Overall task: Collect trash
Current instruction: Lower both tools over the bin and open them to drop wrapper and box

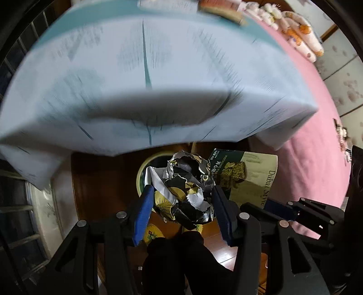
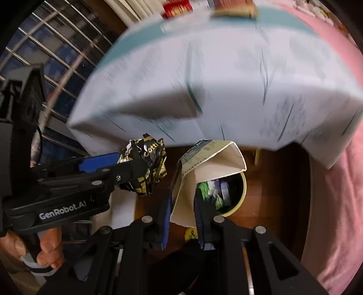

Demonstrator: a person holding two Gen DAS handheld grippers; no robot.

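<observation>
My left gripper [image 1: 180, 192] is shut on a crumpled black, gold and silver foil wrapper [image 1: 188, 181] and holds it above a round pale-green trash bin [image 1: 145, 165] on the wooden floor. The wrapper also shows in the right wrist view [image 2: 147, 163], held by the left gripper [image 2: 127, 163]. My right gripper [image 2: 181, 204] is shut on an open green and cream snack box [image 2: 213, 158], held over the bin [image 2: 240, 192], which holds several pieces of trash. The box also shows in the left wrist view [image 1: 247, 174].
A table with a light blue cloth [image 1: 145, 79] overhangs the bin closely. A pink bed cover [image 1: 313, 140] lies to the right. A barred window [image 2: 52, 59] is at the left. Items on the table's far edge [image 1: 217, 9] are blurred.
</observation>
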